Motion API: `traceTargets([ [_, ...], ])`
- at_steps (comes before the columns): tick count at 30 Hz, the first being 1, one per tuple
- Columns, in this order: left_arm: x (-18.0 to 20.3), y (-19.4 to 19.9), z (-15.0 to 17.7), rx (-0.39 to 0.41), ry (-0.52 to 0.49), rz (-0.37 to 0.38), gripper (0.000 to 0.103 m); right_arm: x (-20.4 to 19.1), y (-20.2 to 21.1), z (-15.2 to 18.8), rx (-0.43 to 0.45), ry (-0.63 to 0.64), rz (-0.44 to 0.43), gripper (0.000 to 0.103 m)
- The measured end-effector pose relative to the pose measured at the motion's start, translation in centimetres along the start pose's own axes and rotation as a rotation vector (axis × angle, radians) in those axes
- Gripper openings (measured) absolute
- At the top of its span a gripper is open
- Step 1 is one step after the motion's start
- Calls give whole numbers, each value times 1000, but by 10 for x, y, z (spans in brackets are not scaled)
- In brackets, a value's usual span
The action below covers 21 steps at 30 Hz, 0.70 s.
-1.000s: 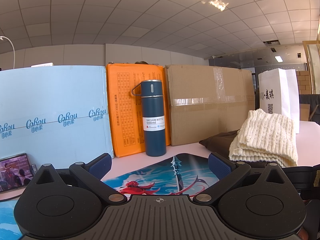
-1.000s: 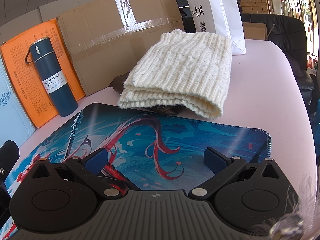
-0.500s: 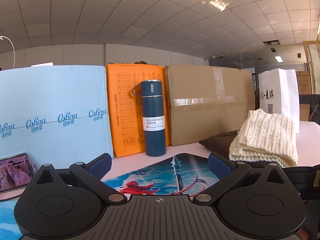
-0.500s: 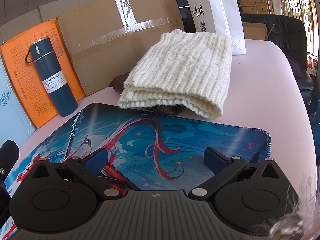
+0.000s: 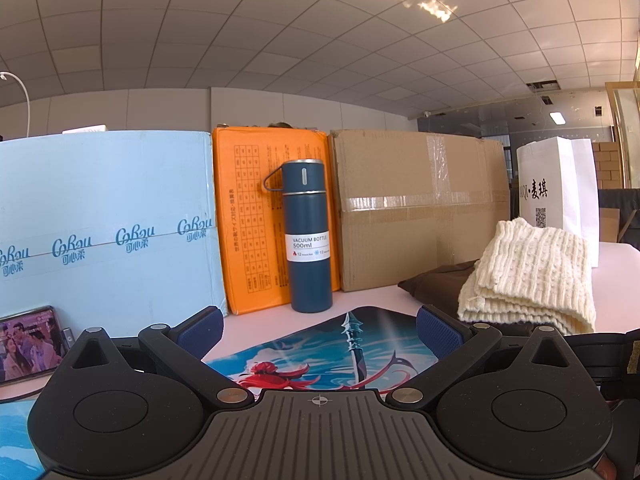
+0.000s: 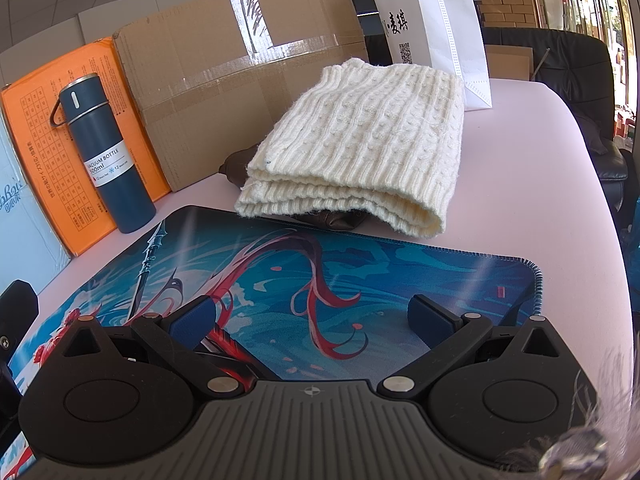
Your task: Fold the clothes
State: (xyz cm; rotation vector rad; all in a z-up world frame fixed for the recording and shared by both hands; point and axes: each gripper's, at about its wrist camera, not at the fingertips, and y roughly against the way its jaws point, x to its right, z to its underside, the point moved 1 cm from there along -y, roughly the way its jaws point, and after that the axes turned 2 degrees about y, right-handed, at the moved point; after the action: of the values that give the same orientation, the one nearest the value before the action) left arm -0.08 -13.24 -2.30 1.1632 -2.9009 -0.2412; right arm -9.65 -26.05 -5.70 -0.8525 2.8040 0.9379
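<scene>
Where upright, bottle [image 5: 307,240]: "VACUUM BOTTLE 500ml"

1. The place looked like an office: a suspended grid ceiling [image 5: 248,40] with a recessed light panel [image 5: 557,117] filled the upper frame.
2. A black office chair [image 6: 560,64] stood at the upper right, behind the pale desk [image 6: 540,168].
3. Taped cardboard box [image 5: 420,208], stacked cartons [image 5: 608,164] at far right and a white paper bag [image 5: 560,188] suggested a working storage corner.
</scene>
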Motion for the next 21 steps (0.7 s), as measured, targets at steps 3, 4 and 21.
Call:
traceTargets([
  [3, 0, 0, 0, 0, 0, 0, 103, 0, 0, 0, 0, 0, 0, 103],
  [4, 0, 0, 0, -1, 0, 0, 103, 0, 0, 0, 0, 0, 0, 103],
  [21, 0, -1, 0, -2, 4, 1, 103, 0, 0, 0, -2, 5, 4, 103],
])
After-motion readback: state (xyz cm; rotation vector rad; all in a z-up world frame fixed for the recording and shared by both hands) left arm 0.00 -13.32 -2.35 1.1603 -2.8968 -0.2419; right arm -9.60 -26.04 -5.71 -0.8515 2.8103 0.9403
